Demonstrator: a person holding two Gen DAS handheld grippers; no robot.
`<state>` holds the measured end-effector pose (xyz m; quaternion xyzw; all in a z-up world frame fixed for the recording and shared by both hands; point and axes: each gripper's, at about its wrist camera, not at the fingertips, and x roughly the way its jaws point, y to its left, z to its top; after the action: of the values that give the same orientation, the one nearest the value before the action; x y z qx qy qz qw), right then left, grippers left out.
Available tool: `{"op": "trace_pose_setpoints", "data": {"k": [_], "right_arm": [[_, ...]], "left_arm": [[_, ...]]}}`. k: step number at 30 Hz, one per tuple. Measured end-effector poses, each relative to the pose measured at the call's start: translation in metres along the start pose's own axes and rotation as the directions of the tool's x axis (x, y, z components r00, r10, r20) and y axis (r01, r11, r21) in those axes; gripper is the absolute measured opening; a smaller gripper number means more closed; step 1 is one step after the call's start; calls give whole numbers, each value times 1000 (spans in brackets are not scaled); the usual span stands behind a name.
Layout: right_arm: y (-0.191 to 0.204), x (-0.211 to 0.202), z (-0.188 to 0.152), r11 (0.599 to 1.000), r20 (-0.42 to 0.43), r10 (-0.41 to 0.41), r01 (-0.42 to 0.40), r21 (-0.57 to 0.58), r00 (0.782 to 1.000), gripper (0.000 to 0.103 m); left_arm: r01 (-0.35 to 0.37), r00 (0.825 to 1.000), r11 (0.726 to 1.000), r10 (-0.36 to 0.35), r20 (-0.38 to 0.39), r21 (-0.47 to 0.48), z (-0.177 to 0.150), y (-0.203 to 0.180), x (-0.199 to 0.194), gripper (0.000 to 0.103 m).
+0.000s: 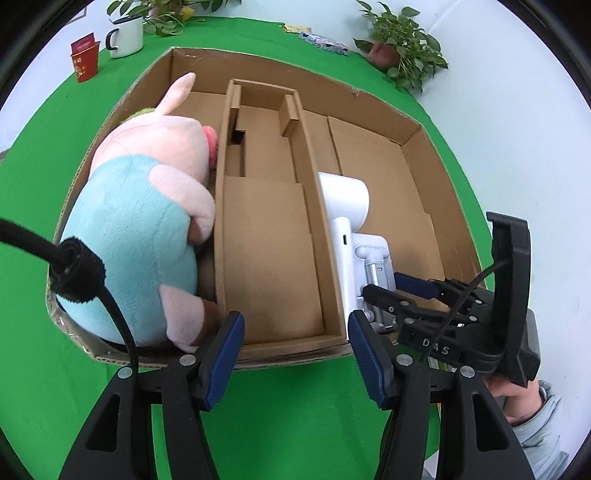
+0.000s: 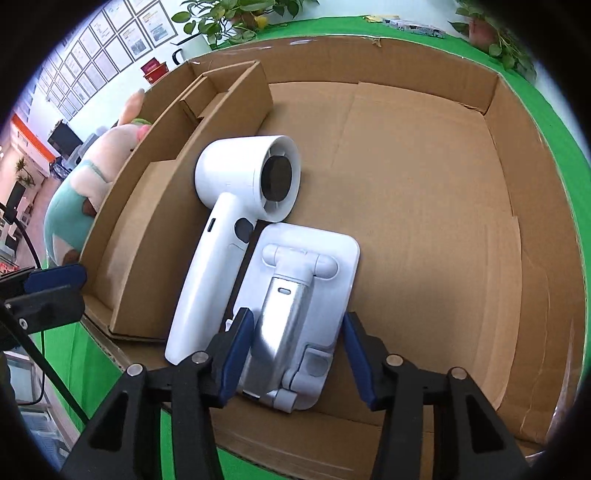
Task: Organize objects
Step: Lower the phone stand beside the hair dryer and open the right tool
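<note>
Cardboard divider point(image 2: 155, 236) separates plush pig point(image 1: 140, 221) from hairdryer point(image 2: 236, 221).

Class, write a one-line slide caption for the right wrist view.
Open right gripper straddles a white stand beside a hairdryer in the box.

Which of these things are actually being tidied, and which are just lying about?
Part of the job: cardboard box, plush pig, white hair dryer, folding stand.

Lying about: enamel mug, red cup, potted plants, small packet.
</note>
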<state>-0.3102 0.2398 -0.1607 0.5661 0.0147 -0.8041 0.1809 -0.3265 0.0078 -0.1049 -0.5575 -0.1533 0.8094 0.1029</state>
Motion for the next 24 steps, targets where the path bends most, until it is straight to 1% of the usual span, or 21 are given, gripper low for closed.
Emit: {"op": "trace_pose_setpoints", "data": {"k": [3, 6, 8, 10, 11, 12, 13, 15, 16, 18, 19, 21, 22, 23, 24], "right_arm": [[1, 2, 3, 1000, -3, 11, -11, 4, 1000, 48], [2, 3, 5, 1000, -8, 3, -3, 16, 1000, 49], [4, 6, 8, 999, -14, 11, -10, 40, 1000, 50], [-1, 5, 8, 997, -5, 35, -34, 75, 999, 50], [-4, 5, 7, 994, 1, 55, -55, 92, 998, 54], [-7, 4, 7, 992, 5, 64, -65, 108, 998, 60], [-10, 2, 6, 991, 12, 58, -59, 121, 998, 62], [-15, -12, 0, 989, 67, 1, -10, 145, 998, 71], [-16, -20, -3, 989, 104, -25, 9, 147, 994, 73], [-15, -40, -10, 989, 194, -67, 39, 145, 979, 81], [-13, -49, -12, 988, 237, -87, 54, 141, 967, 81], [-4, -66, -24, 988, 302, -128, 96, 121, 944, 82], [4, -72, -30, 987, 325, -146, 115, 111, 934, 82], [9, -78, -39, 985, 352, -164, 136, 104, 921, 82], [13, -80, -43, 984, 369, -173, 147, 99, 913, 82]], "left_arm": [[-13, 1000, 1000, 13, -6, 2, 0, 1, -1, 57], [-19, 1000, 1000, 19, -9, -3, -1, 3, -3, 57], [-27, 1000, 1000, 27, -8, 3, -2, 2, -4, 57], [-35, 999, 999, 35, -2, 4, -4, 1, -7, 57], [-42, 999, 999, 42, 3, 5, -5, 0, -8, 57], [-49, 999, 999, 49, 8, 9, -6, -1, -8, 57], [-60, 998, 998, 60, 17, 17, -8, -4, -10, 57], [-85, 996, 996, 84, 42, 37, -11, -9, -12, 57], [-104, 993, 993, 100, 65, 55, -14, -13, -15, 57], [-156, 982, 984, 145, 124, 91, -20, -20, -22, 57], [-176, 975, 979, 159, 153, 101, -23, -23, -26, 57], [-193, 962, 976, 167, 217, 103, -30, -27, -36, 57], [-213, 946, 972, 180, 271, 100, -36, -30, -45, 57], [-249, 925, 964, 210, 316, 90, -40, -32, -51, 57], [-305, 891, 949, 257, 375, 75, -47, -36, -58, 61]]}}
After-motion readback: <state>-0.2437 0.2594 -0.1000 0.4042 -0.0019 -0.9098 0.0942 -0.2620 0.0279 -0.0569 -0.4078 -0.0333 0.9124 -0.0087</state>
